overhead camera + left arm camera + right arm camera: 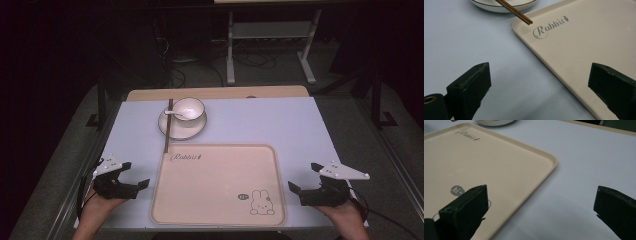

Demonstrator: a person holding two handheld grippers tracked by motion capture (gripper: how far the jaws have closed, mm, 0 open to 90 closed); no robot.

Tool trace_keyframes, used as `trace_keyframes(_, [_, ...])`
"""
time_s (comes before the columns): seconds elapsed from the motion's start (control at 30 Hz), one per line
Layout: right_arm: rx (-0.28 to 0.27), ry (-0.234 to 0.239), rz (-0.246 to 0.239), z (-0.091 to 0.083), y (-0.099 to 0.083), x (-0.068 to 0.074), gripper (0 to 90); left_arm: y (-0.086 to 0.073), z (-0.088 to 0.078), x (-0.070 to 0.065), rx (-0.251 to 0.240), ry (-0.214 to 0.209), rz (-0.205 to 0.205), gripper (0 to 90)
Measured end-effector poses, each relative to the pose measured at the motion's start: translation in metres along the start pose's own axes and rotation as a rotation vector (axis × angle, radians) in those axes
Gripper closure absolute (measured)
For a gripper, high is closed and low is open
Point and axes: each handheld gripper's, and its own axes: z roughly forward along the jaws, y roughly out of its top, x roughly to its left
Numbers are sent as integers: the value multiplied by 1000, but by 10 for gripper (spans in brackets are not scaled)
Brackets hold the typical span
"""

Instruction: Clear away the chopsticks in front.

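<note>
My fingers [471,85] on the left gripper [131,174] stand spread wide with nothing between them, hovering over the bare pale blue table [280,120] just beside the left edge of the beige tray [215,185]. My right gripper [303,182] is spread the same way, released and empty; in the right gripper view one finger [466,210] hangs over the tray's near right part, beside the grey "hi" mark [457,190], while the other sits over the table past the tray's rim.

The tray lies flat in the middle of the table between my two hands, its surface bare apart from the printed "Rabbit" lettering [549,28] at its far left corner and the small rabbit drawing [262,202] at its near right corner.

Beyond the tray's far left corner stands a white bowl [188,109] on a white plate [181,126], with a white spoon [176,114] resting in the bowl. A pair of brown chopsticks [167,125] lies across the plate's left side, and in the left gripper view their near tips reach just over the tray's corner rim. Nothing stands between either gripper and the tray
</note>
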Motion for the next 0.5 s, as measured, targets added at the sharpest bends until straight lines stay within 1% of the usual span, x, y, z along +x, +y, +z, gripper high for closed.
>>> trace_keyframes(0.1, [-1,3,7,0,-1,-1,0,2,1,0,2,-1,-5,36])
trace_keyframes(0.17, [-1,2,8,0,-1,-2,0,3,1,0,3,-2,-2,36])
trace_keyframes(0.27, [-6,3,17,-1,-1,-2,0,8,4,0,14,-2,13,36])
trace_keyframes(0.33, [-10,2,21,-1,-1,-3,0,14,9,1,17,-1,16,36])
trace_keyframes(0.5, [-9,5,15,1,-2,-2,0,19,13,3,24,3,20,36])
